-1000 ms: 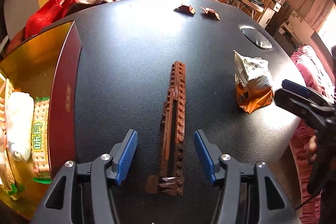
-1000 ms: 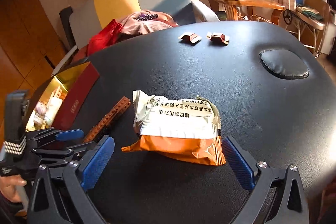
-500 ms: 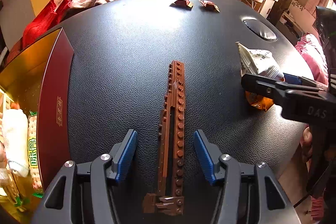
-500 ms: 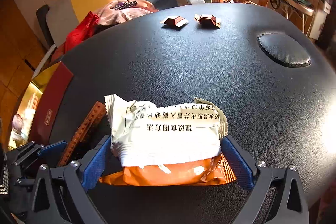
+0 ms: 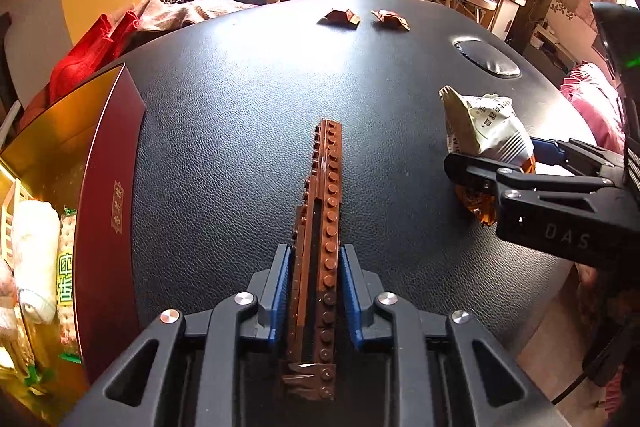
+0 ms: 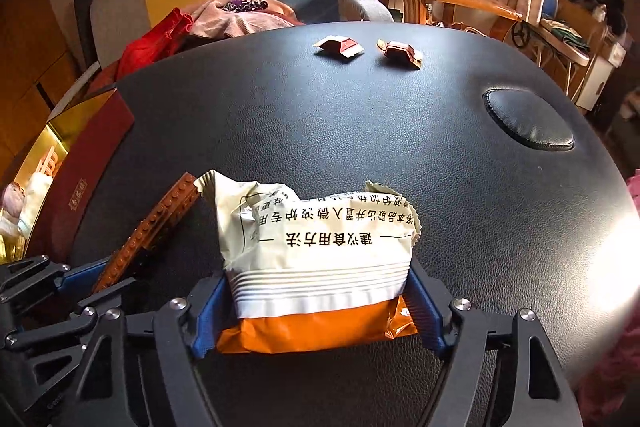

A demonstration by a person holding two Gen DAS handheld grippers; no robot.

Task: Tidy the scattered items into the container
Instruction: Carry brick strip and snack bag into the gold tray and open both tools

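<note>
Black leather-grain covers the table (image 5: 224,131), sunlit, with a sofa and wooden furniture beyond it. Left of the left hand-held gripper (image 5: 313,291), a red box (image 5: 108,163) with gold lining holds wrapped snacks. That gripper is clamped on a brown brick strip (image 5: 326,203); the right hand-held gripper (image 6: 316,303) squeezes a snack packet (image 6: 320,259). Two wrapped candies (image 6: 340,47) lie far ahead.

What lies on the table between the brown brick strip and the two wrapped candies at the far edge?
Nothing: from the brown brick strip to the wrapped candies is bare black table, in the left wrist view.
</note>
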